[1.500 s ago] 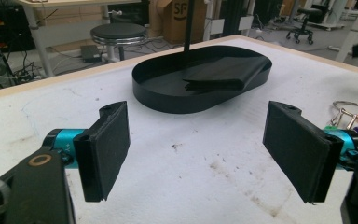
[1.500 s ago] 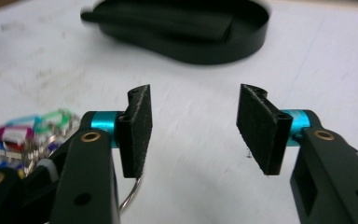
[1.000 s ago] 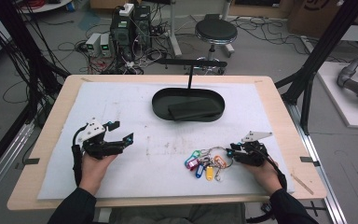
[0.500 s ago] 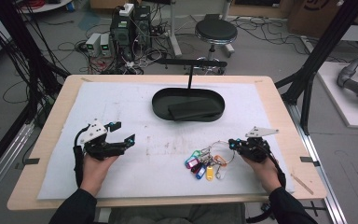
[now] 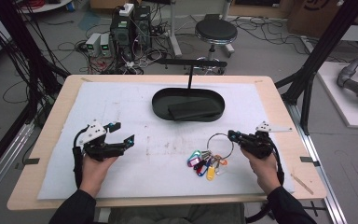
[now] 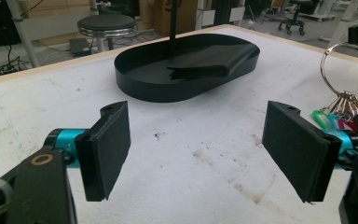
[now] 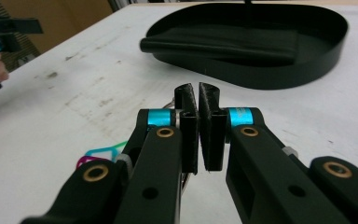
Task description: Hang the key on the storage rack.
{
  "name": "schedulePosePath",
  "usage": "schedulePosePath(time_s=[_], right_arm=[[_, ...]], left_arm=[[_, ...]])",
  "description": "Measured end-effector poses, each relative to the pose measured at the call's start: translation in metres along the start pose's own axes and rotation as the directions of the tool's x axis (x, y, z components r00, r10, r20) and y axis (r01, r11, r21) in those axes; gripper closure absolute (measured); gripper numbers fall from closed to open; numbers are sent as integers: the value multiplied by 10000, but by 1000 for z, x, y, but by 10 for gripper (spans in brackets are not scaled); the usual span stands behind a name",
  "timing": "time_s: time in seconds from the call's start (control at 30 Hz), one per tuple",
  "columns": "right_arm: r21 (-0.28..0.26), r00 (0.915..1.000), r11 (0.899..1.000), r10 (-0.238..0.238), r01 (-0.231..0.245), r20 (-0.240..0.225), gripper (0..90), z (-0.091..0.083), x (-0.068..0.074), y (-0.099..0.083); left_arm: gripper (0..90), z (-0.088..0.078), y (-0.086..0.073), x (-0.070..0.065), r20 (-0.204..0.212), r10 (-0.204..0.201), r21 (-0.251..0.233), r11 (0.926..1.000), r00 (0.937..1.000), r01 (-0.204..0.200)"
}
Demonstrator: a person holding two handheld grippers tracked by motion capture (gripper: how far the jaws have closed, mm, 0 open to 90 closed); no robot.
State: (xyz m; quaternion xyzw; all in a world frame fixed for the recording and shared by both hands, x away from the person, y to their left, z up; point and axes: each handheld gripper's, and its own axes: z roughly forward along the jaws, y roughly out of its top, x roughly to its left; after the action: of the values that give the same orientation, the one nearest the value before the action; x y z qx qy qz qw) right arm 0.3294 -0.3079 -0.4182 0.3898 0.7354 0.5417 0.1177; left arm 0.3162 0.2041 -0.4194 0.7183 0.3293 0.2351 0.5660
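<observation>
Right gripper (image 5: pixel 231 136) has its jaws pressed together on the large silver metal key ring (image 5: pixel 220 142); they have just been closing, with the ring wire pinched at the ring's right edge. In the right gripper view the two black pads (image 7: pixel 208 126) stand nearly face to face with only a thin slit between them, and a bit of the ring wire shows just left of them. The ring stands tilted up off the white padded table cover (image 5: pixel 135 116), while the bunch of keys with coloured plastic tags (blue, pink, red, yellow) (image 5: pixel 205 163) hangs from its lower side and rests on the cover, front-centre-right of the table. In the left gripper view the ring (image 6: pixel 333 63) and the tags are at the far right edge. Left gripper (image 5: pixel 121 135) is held low over the cover at the front left, well apart from the keys, jaws spread wide with nothing between them; the left gripper view shows both pads (image 6: pixel 107 149) apart with bare stained cover in the gap. Black oval metal tray (image 5: pixel 161 100) sits at the middle rear of the table with a folded black flat item (image 5: pixel 193 110) lying inside it and a thin black upright post (image 5: pixel 190 77) rising at its rear edge. Tray is well apart from both grippers; the key ring lies between the tray and the table's front edge, nearer the right hand
</observation>
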Motion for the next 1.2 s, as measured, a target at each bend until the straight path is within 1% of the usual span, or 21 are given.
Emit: schedulePosePath(time_s=[0.17,0.23,0.27,0.37,0.4,0.5,0.57,0.6,0.63,0.7,0.73,0.77,0.8,0.83,0.87,0.9,0.93,1.0,1.03,1.13,1.2], right_arm=[[221,9993,9995,-212,219,-300,873,5,10,0],[300,9987,9992,-238,252,-448,874,6,14,0],[322,9985,9989,-312,326,-443,900,7,16,-1],[317,9973,9981,-513,530,-521,900,9,21,0],[351,9969,9974,-610,628,-497,900,10,23,0],[478,9970,9967,-638,658,-433,900,12,24,0],[508,9975,9965,-654,667,-263,890,11,22,0],[545,9976,9961,-693,696,-80,877,10,20,-1],[712,9970,9946,-767,756,136,860,10,18,-1],[1236,9946,9891,-873,797,567,806,12,14,-5],[1475,9932,9860,-893,775,753,798,13,12,-7],[1948,9903,9776,-995,793,965,780,15,9,-10],[2271,9871,9708,-1064,772,1195,761,18,7,-13],[2542,9882,9649,-987,662,1175,747,20,5,-15],[2774,9909,9589,-902,593,1001,737,23,4,-17],[2953,9904,9534,-953,619,1004,732,24,4,-18],[3233,9867,9429,-1210,800,1087,727,27,6,-20],[3547,9860,9299,-1384,971,929,719,31,8,-22],[3707,9823,9211,-1638,1192,910,707,34,10,-24],[3765,9684,9092,-2295,1775,977,713,36,15,-26],[3737,9682,9086,-2345,1865,869,753,36,15,-26]], left_arm=[[236,0,0,-1,55,-4,-22,10000,10000,4],[236,0,1,-2,60,61,-46,10000,10000,-61],[236,0,1,-3,62,81,-45,10000,9999,-81],[236,2,1,-4,93,62,-28,10000,9999,-62],[237,2,1,-4,127,76,0,10000,9999,-76],[236,3,1,-6,179,73,24,10000,9998,-73],[236,3,1,-6,205,93,10,10000,9997,-93],[236,3,1,-7,205,121,24,9999,9997,-122],[236,3,1,-7,209,116,33,9999,9997,-117],[236,4,1,-6,244,91,37,10000,9997,-91],[237,4,1,-6,247,98,62,9999,9996,-99],[237,4,0,-5,233,86,63,9999,9997,-88],[237,4,0,-5,243,78,69,9999,9997,-80],[237,5,0,-5,232,65,64,10000,9997,-66],[237,5,0,-5,259,56,71,10000,9996,-58],[236,5,0,-5,278,64,108,9999,9996,-67],[236,6,-1,-5,298,62,138,9999,9995,-66],[237,7,-1,-5,343,96,183,9998,9994,-103],[237,7,-2,-6,366,90,213,9997,9993,-98],[237,8,-2,-7,416,143,258,9995,9990,-154],[237,8,-3,-7,427,121,268,9996,9990,-132]])
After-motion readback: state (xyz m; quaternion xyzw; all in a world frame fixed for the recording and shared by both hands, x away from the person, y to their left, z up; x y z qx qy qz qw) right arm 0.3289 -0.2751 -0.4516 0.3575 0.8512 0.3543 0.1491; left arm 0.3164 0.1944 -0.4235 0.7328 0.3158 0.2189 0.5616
